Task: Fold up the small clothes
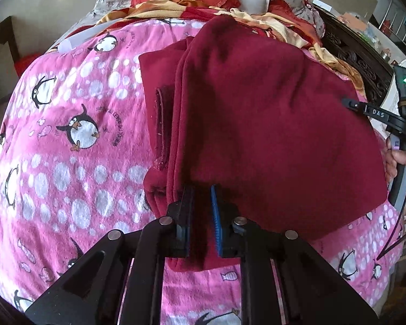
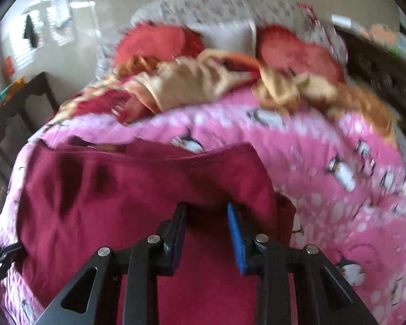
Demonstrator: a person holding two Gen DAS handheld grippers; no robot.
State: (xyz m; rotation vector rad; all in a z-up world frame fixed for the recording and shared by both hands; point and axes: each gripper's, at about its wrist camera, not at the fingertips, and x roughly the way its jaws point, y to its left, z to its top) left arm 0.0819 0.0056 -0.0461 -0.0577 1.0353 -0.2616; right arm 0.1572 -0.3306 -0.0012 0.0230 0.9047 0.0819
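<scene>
My left claw (image 1: 201, 197) pinches the maroon fleece garment's (image 1: 270, 124) folded edge; my right claw (image 2: 207, 211) gapes, gripping nothing. That fold may spring open on the penguin blanket (image 1: 67, 140).

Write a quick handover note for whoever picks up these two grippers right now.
Left gripper: shut on the near edge of the dark red fleece garment.
Right gripper: jaws apart over the garment's right side, gripping nothing.
Garment lies on the pink penguin-print blanket, one half already folded over the other.
Left: smooth it, make the remaining folds.
</scene>
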